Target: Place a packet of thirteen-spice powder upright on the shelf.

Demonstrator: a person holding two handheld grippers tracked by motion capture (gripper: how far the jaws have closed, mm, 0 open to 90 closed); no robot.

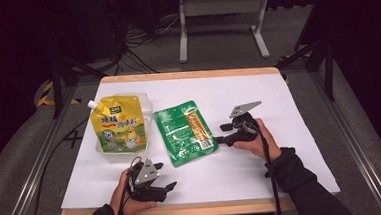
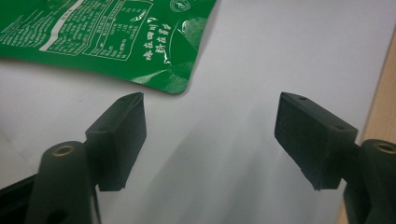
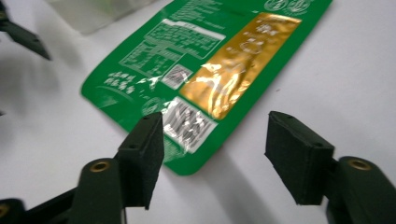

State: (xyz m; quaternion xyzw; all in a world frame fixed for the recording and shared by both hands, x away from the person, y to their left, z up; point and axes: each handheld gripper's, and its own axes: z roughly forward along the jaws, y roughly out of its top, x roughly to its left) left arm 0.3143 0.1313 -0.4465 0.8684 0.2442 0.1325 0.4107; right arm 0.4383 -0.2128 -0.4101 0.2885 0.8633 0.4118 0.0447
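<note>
The left tool (image 1: 171, 186) sits low at the near edge of the white-covered wooden bench (image 1: 291, 146), held in the person's left hand (image 1: 129, 201), its jaws spread wide with nothing between them. In the left gripper view those jaws stand over bare white surface, with the near corner of the flat green foil packet with a gold panel (image 2: 102, 37) just beyond the left jaw tip.

Behind the left tool, toward the bench's left side, lies a yellow spouted stand-up pouch with a white cap (image 1: 117, 124), resting on what looks like a clear plastic tray whose details I cannot make out.

Just right of the pouch, near the middle, the green packet (image 1: 185, 133) lies flat, slightly angled.

Right of that, the right tool (image 1: 222, 134) points at the packet's barcode corner (image 3: 189, 123), held by the right hand (image 1: 256, 143). Its jaws are also wide apart and empty; in the right gripper view the left jaw overlaps the packet's edge, though I cannot tell whether it touches.
</note>
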